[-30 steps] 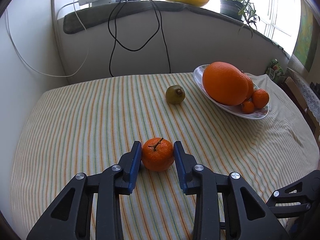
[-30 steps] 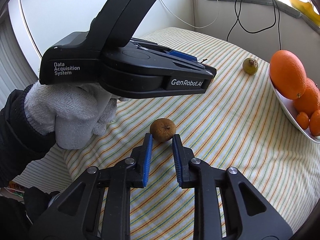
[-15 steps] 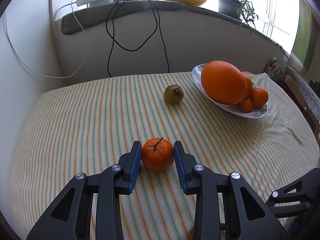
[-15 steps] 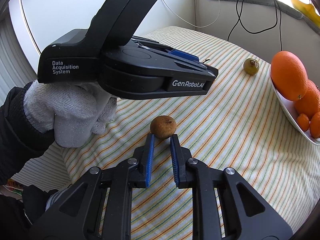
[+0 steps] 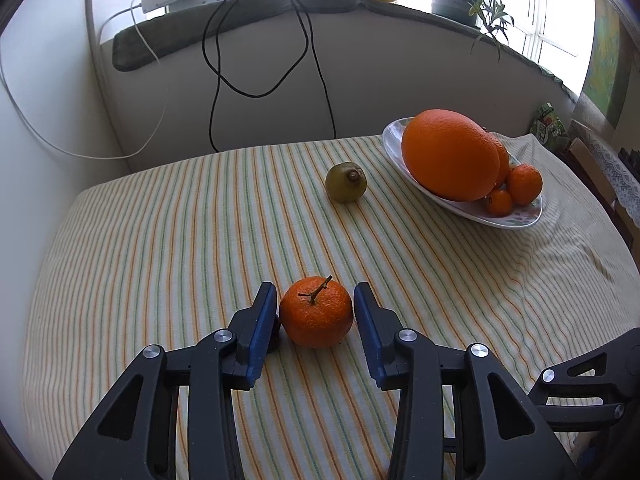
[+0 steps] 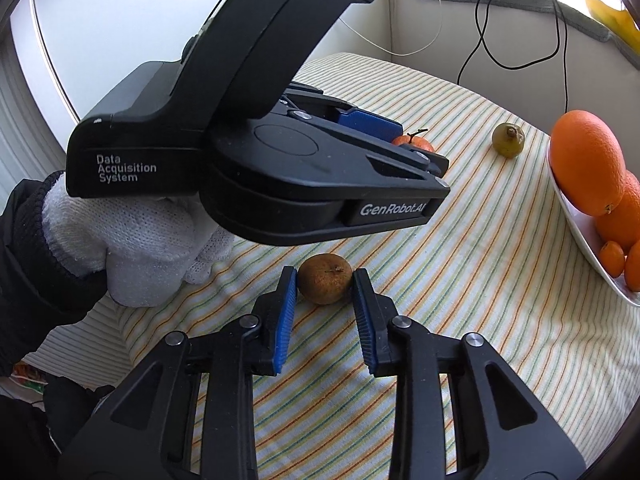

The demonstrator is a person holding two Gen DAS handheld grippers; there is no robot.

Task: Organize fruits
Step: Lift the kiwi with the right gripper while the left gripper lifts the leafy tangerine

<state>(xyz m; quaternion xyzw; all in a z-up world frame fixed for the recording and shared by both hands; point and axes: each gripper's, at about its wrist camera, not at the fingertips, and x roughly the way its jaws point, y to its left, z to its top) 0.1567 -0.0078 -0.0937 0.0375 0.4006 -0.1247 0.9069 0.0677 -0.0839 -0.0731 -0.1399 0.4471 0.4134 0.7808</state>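
A desk covered in a cream cloth with thin green and orange stripes [image 5: 160, 260] fills both views.

In the left wrist view, the left tongs [image 5: 315, 306], black with blue pads, sit at 6 o'clock. A small orange mandarin with a short brown stem [image 5: 316, 312] rests on the cloth between the pads. The jaws are spread; the left pad appears to touch the fruit or sit just beside it, and the right pad is just clear of it. At 12 o'clock from the mandarin, well apart, lies a small olive-green round fruit with a dark stem end [image 5: 346, 182]. At 2 o'clock stands a white oval ceramic plate [image 5: 516, 220] holding a large orange [image 5: 450, 160], another orange behind it, and two small mandarins [image 5: 524, 184] at its near right side.

In the right wrist view, the right tongs [image 6: 325, 280] sit at 6 o'clock, jaws parted around a small brown, rough-skinned round fruit [image 6: 325, 283] that lies on the cloth. The pads flank it closely; whether they touch cannot be told. Above, at 10 o'clock, a hand in a white knitted glove [image 6: 132, 248] with a dark sleeve holds the black body of the other tool, printed "Data Acquisition System" and "GenRobot.AI". The plate's edge appears at 3 o'clock.
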